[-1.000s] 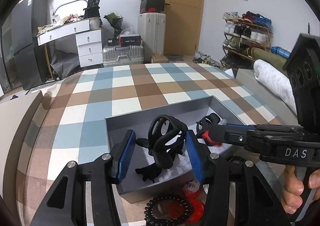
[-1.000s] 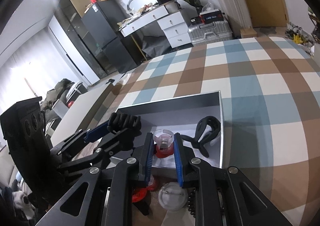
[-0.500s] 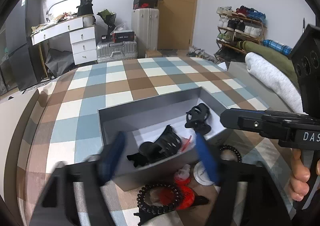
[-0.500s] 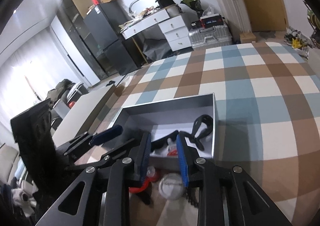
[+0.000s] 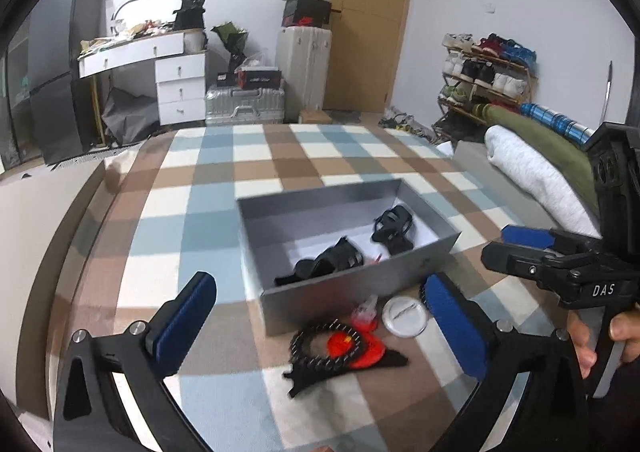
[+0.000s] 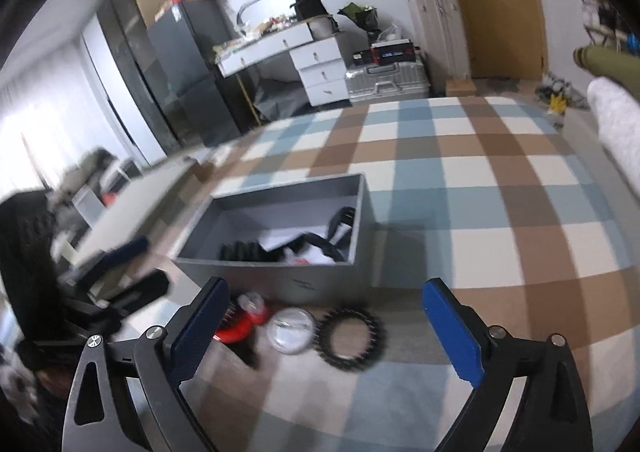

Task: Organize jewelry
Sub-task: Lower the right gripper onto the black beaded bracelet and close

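Note:
A grey open box rests on the checked cover. Two black hair claws and a small red piece lie inside it. On the cover in front of the box lie a black bead bracelet, a red item, a clear round lid and a small red-and-clear jar. My left gripper hovers over these loose pieces, its jaws opening with nothing between them. My right gripper stands near the box's front wall, above a second black bead bracelet, jaws opening and empty too.
A rolled white blanket and a green roll lie along the cover's right edge. A person's hand grips the right tool's handle. A white desk, suitcases, a shoe rack and a wooden door stand far behind.
The left gripper let go of a black hair claw, which now lies in the box. The right gripper released its small red piece there. Both opened wide and drew back from the box.

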Demonstrator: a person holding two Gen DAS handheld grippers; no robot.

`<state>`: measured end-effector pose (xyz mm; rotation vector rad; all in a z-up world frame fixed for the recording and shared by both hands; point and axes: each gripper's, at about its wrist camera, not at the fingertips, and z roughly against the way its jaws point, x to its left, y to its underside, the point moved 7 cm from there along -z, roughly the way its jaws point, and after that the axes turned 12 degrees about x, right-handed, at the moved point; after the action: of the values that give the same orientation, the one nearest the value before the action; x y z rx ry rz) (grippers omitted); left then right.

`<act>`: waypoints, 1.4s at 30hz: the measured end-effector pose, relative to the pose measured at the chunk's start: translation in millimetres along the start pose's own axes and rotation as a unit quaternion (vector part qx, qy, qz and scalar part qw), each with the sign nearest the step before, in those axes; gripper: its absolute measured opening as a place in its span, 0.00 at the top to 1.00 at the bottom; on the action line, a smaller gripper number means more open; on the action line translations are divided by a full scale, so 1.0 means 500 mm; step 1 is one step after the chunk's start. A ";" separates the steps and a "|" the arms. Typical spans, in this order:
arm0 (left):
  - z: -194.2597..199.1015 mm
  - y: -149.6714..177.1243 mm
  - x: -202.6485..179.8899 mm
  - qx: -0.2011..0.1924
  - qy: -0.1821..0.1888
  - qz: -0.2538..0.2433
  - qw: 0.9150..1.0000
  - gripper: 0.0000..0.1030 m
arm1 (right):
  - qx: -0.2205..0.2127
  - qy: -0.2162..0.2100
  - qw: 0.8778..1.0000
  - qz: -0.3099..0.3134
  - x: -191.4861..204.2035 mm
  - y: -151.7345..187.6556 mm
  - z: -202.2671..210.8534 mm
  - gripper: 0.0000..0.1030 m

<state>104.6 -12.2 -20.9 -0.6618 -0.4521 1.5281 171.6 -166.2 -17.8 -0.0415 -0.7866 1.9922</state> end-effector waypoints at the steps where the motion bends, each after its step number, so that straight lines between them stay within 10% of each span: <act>1: -0.007 0.003 0.004 0.008 -0.005 0.000 1.000 0.01 | 0.003 0.013 1.000 0.008 -0.001 0.004 -0.002 0.05; 17: -0.035 0.030 0.030 0.047 -0.015 0.007 0.999 0.01 | 0.062 0.069 0.996 0.018 -0.044 0.035 -0.045 0.08; 29: -0.030 0.030 0.037 0.046 -0.016 0.013 0.999 0.01 | 0.110 0.109 0.986 0.055 -0.046 0.063 -0.099 0.66; 42: -0.035 0.032 0.036 0.052 -0.013 0.013 0.998 0.01 | 0.103 0.113 0.987 0.058 -0.033 0.066 -0.114 0.70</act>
<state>104.1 2.5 -47.0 -0.5688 -0.3817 1.5752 174.3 -161.3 -85.2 -0.1920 -0.4386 2.1247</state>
